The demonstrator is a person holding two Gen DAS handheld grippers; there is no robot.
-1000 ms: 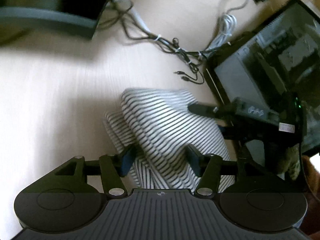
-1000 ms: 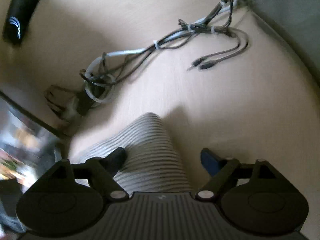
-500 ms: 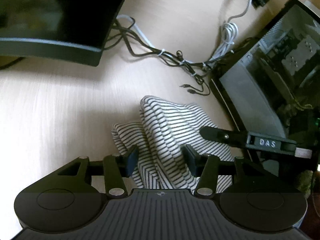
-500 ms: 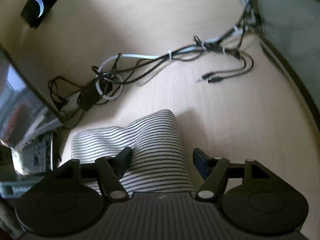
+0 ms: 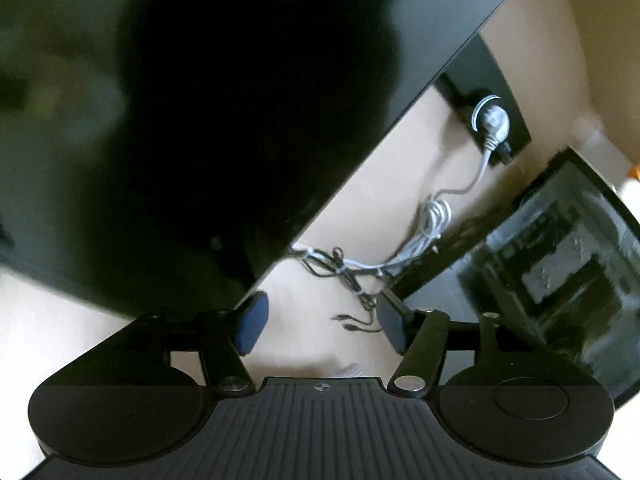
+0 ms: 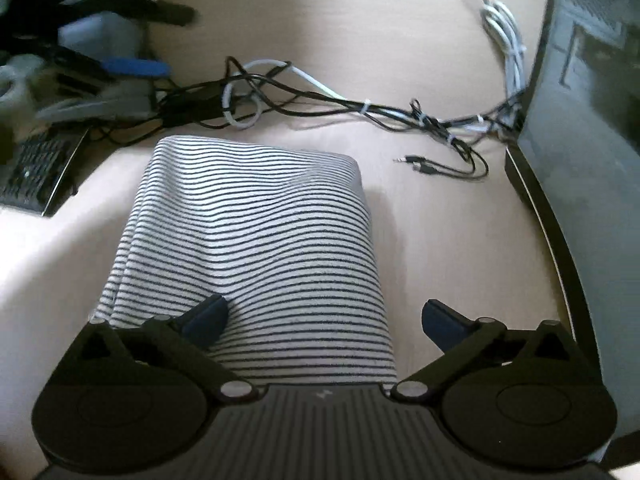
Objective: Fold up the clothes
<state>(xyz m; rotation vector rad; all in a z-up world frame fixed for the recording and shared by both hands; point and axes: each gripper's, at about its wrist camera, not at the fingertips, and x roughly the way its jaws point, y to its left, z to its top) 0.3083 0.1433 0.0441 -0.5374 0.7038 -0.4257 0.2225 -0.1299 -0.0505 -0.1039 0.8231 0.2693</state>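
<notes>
A black-and-white striped garment [image 6: 256, 248] lies folded in a thick rectangle on the light wooden desk [image 6: 448, 240] in the right wrist view. My right gripper [image 6: 322, 320] is open above its near end, left finger over the cloth, right finger over bare desk. My left gripper [image 5: 320, 322] is open and empty, raised over the desk; only a sliver of the striped cloth [image 5: 352, 371] shows under it. The left gripper also appears blurred at the top left of the right wrist view [image 6: 132, 66].
A large dark monitor [image 5: 200, 120] fills the left wrist view's upper left. A dark glass-sided case [image 5: 560, 280] stands right; it also shows at the right in the right wrist view [image 6: 580, 140]. Tangled cables [image 6: 360, 112] lie behind the garment. A keyboard [image 6: 36, 168] sits left.
My left gripper let go of the striped cloth, opened wider and lifted away toward the monitor. My right gripper pulled back and opened wider; the garment now lies flat and folded.
</notes>
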